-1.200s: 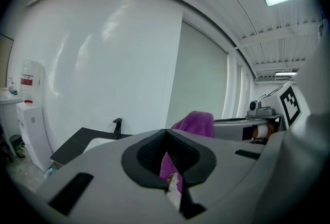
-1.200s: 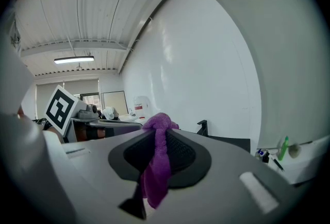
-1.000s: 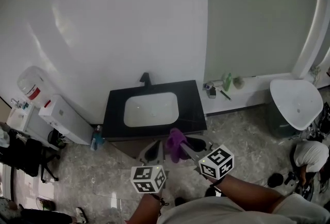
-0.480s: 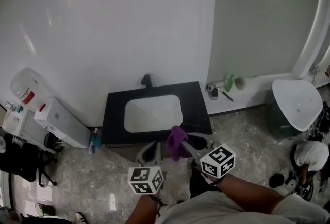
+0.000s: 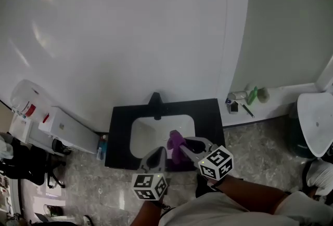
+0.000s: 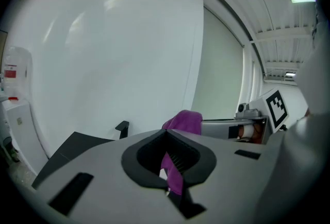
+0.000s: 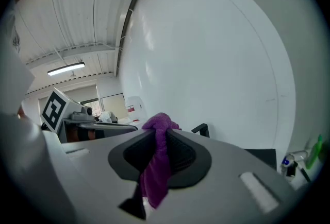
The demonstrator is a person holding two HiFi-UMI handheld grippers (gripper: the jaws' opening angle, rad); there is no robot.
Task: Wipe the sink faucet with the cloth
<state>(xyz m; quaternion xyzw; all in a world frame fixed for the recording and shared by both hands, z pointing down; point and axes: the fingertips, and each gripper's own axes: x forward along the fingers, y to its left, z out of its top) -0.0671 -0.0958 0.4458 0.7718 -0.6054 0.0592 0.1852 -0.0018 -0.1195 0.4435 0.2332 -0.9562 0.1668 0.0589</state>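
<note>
A black faucet [image 5: 155, 100] stands at the back of a white basin [image 5: 151, 129] set in a black countertop [image 5: 208, 111]. My right gripper [image 5: 182, 143] is shut on a purple cloth [image 5: 175, 143], which hangs over the basin's front right part. The cloth [image 7: 154, 176] bunches above the jaws and drapes down between them, with the faucet [image 7: 201, 128] beyond it to the right. My left gripper [image 5: 158, 151] is beside it on the left, shut and holding nothing. In the left gripper view the cloth [image 6: 183, 121] shows past the closed jaws, and the faucet [image 6: 122, 126] lies ahead to the left.
A white wall rises right behind the faucet. A white cabinet [image 5: 67, 126] and a water bottle [image 5: 28, 97] stand left of the counter, with a blue bottle [image 5: 102, 143] on the floor. A ledge with a green bottle [image 5: 252, 95] and a white tub [image 5: 317, 121] lie to the right.
Both grippers have moved forward, from in front of the counter's edge to above the basin. The cloth stays in the right gripper. The faucet is now nearer.
</note>
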